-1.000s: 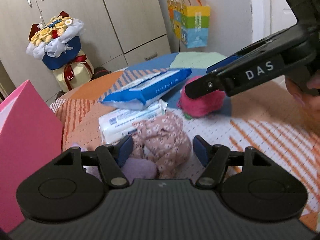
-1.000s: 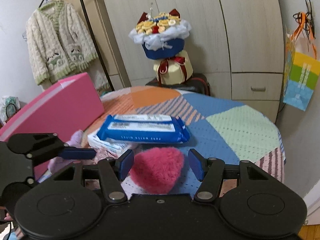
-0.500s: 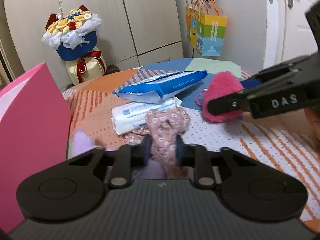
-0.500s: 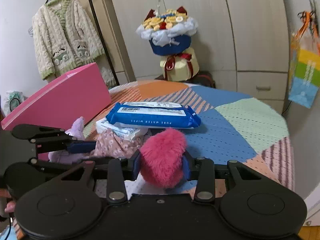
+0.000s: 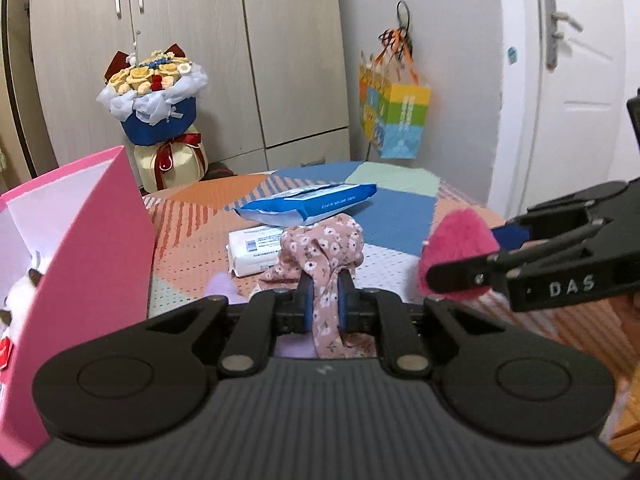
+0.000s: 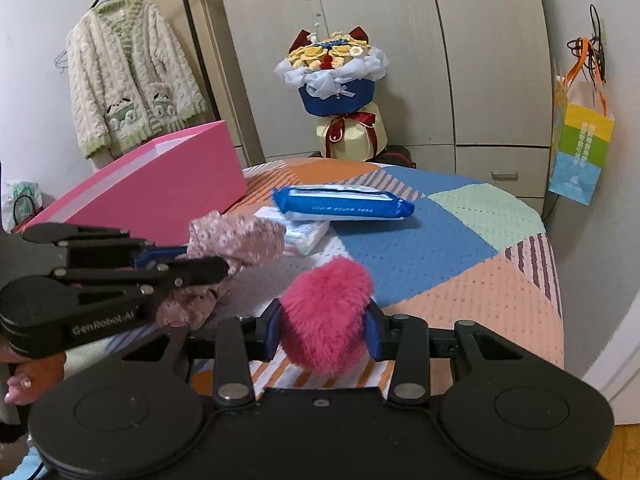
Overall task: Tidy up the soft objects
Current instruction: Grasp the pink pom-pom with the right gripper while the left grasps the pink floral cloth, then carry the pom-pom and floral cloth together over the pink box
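Observation:
My left gripper [image 5: 325, 300] is shut on a pink floral cloth [image 5: 324, 244], which hangs bunched above the table. The right wrist view shows the same left gripper [image 6: 208, 260] at the left, with the floral cloth [image 6: 240, 236] lifted. My right gripper [image 6: 323, 328] is shut on a fluffy magenta heart-shaped plush [image 6: 326, 300], its blue pads pressing both sides. That right gripper [image 5: 460, 264] and the magenta plush [image 5: 456, 240] appear at the right of the left wrist view. A small lilac soft thing [image 5: 222, 284] lies just ahead of the left fingers, partly hidden.
An open pink box [image 5: 88, 240] stands at the table's left with a white plush toy [image 5: 20, 292] inside. A blue wipes pack [image 6: 344, 204] rests on a white tissue pack [image 6: 304, 232]. The table wears a patchwork cloth [image 6: 460, 260]. Behind are wardrobes and a bouquet [image 6: 332, 76].
Both grippers closed: the left on the floral cloth, the right on the magenta plush. Each has lifted its item off the table and pulled back from the packs.

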Motion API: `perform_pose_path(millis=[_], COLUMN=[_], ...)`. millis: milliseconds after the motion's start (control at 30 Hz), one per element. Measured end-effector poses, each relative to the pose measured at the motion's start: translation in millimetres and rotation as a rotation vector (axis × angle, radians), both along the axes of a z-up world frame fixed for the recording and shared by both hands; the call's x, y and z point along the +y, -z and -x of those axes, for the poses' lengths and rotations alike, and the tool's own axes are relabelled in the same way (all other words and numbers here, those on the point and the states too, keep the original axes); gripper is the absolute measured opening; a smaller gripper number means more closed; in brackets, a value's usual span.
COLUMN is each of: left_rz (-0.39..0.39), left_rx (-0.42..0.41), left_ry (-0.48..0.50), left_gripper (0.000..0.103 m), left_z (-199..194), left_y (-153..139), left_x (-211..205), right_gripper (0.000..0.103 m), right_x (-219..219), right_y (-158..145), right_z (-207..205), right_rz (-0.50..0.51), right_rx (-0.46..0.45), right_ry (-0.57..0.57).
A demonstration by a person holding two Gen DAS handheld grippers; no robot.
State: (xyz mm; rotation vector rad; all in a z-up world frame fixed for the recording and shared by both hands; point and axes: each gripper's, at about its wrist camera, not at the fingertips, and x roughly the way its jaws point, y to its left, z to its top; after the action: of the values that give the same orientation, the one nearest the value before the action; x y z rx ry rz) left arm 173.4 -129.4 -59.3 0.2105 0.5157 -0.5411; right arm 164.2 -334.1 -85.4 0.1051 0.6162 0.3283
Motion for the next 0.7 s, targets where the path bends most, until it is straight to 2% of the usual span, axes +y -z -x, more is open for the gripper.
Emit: perform_pose_path(millis=[200,467,700], left_rz=[0.065,0.151,0.157], left_rx=[0.047,0.149,0.247], left_ry=[0.047,0.099,0.145], left_gripper=[0.011,0.011,0.011], left_z=[20.6,41.5,56.7], left_y=[-11.4,-18.6,-27.4], left_x=[20.3,52.1,76.1], right_gripper=[0.045,0.045,0.045], right_x=[11.6,33.2,53.9], right_y=[-3.5,-9.0,-25.3], right_z=[19.7,51.1,69.5], right_rz=[0.014,0.045,0.031], right_rx=[0.052,0.12,0.158], right_ry=[0.011,-0.01,-0.1])
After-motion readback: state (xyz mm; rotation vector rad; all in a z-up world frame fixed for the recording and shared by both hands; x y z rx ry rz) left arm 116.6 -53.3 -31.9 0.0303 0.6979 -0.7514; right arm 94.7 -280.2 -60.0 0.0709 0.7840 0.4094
